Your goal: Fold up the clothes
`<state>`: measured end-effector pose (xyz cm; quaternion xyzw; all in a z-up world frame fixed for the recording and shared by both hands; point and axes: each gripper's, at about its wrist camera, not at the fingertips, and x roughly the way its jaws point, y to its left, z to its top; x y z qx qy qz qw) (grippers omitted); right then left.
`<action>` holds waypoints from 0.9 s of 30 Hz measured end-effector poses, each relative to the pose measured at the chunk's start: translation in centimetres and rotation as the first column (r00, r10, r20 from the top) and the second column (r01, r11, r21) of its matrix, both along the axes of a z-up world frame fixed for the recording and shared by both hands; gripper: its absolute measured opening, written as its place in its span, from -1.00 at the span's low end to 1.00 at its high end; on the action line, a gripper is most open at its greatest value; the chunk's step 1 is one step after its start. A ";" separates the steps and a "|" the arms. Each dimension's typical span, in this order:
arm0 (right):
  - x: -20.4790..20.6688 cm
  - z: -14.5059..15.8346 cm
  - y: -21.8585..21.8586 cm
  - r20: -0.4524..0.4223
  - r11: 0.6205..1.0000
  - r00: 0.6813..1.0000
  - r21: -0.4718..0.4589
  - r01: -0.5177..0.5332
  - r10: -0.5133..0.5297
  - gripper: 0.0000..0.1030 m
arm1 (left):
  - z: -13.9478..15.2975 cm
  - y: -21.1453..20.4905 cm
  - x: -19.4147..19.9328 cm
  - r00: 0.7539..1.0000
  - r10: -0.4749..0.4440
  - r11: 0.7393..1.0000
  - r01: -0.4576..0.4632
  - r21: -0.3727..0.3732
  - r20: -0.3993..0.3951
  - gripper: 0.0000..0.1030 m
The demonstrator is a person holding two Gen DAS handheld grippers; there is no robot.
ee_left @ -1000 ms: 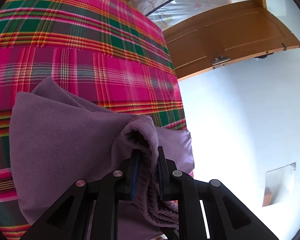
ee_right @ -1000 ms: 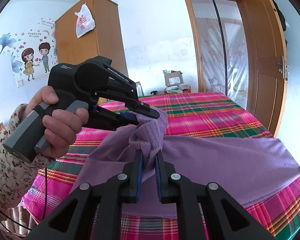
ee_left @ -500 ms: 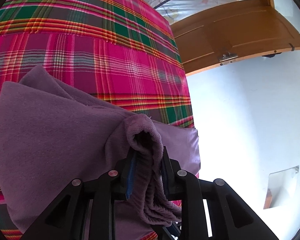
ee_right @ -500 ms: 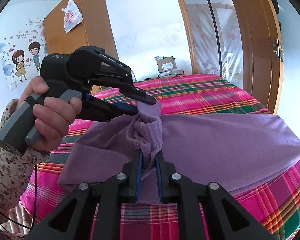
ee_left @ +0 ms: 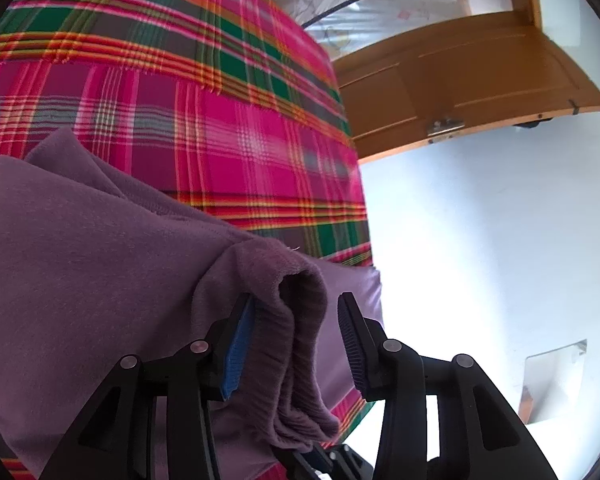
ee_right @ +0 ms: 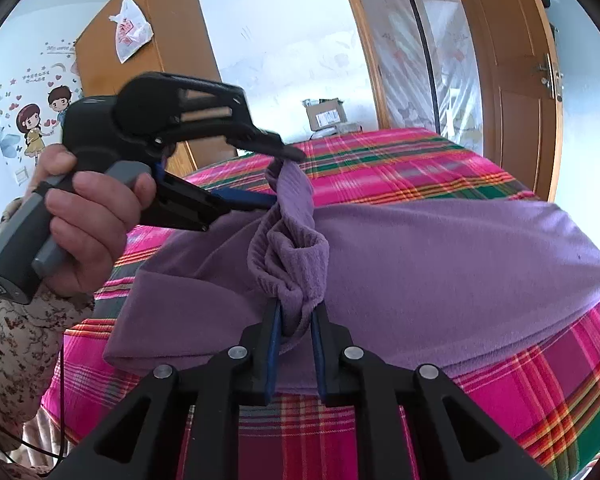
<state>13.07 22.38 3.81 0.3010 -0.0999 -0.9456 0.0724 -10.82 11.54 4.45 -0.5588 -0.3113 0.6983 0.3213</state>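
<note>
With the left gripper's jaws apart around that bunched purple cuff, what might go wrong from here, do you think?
1. The left gripper is open, so the bunched cuff may slip free and undo the fold.
2. Only the right gripper is clamped on the purple garment; pulling now could drag it askew.
3. The garment lies near the plaid bed edge and may slide off.

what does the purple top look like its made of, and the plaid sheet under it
Purple garment: looks like soft fleece or brushed knit, matte and fuzzy, with a ribbed cuff bunched where the right gripper pinches it. Plaid bedcover: looks like a thin woven cloth, possibly cotton, flat and matte, with fine thread lines visible in the checks. Neither fibre can be confirmed by sight.
</note>
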 end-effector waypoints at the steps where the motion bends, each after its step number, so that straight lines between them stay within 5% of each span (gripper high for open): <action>1: 0.0 -0.1 0.0 0.004 1.000 1.000 0.001 0.001 -0.001 -0.71 | 0.1 -0.2 0.1 1.000 0.005 1.000 -0.005 0.005 -0.006 -0.13; 11: 0.0 -0.4 1.0 0.033 0.996 0.999 -0.085 0.009 -0.006 -0.68 | 1.0 -3.5 1.9 0.996 0.068 0.998 -0.066 0.024 -0.063 -0.13; 16: -0.1 -0.5 2.5 0.058 0.986 0.998 -0.167 0.029 -0.020 -0.45 | 1.0 -6.2 3.7 0.984 0.126 0.991 -0.132 -0.040 -0.123 -0.13; 27: -0.4 1.6 4.2 0.024 0.990 1.000 -0.139 -0.004 0.007 -0.07 | 1.0 -10.9 7.9 0.963 0.182 0.977 -0.200 -0.079 -0.199 -0.13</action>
